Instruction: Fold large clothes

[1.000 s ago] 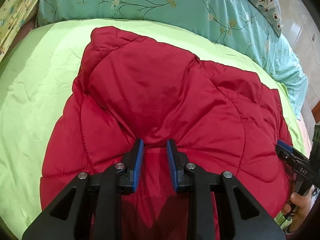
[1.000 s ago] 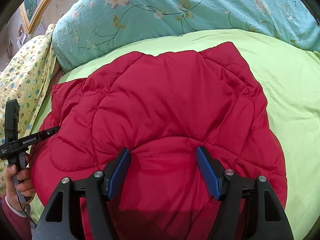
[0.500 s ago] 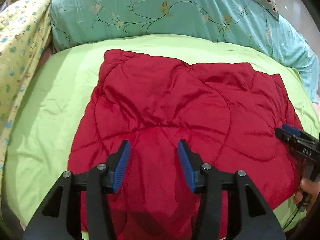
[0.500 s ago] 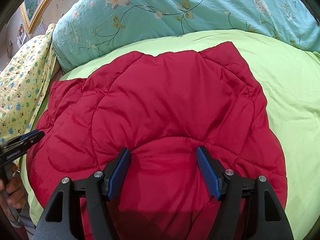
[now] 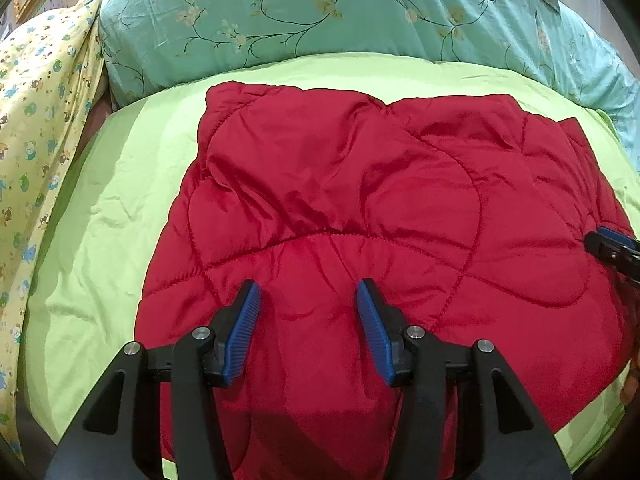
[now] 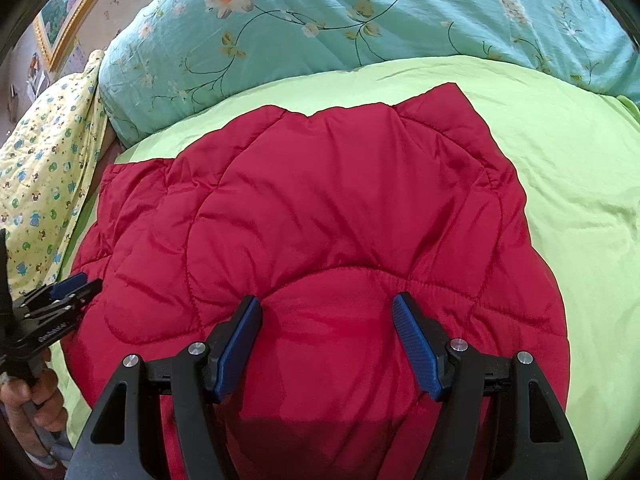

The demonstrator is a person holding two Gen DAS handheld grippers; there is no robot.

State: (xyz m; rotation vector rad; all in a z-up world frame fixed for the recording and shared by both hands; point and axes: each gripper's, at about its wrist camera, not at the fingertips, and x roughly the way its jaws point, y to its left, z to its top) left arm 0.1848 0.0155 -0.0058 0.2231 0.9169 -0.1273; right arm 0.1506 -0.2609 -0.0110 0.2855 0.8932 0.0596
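Right under both hand-held grippers sits the puffy red quilted jacket (image 5: pixel 360 208), spread flat on a lime green bed sheet (image 5: pixel 112 208). Left hand-held gripper (image 5: pixel 308 300) is opening its blue pads, just fabric below, nothing pinched. Right hand-held gripper (image 6: pixel 326 312) hangs spread wide over the jacket too, gripping nothing. Beyond them there's a teal floral duvet (image 6: pixel 360 12).
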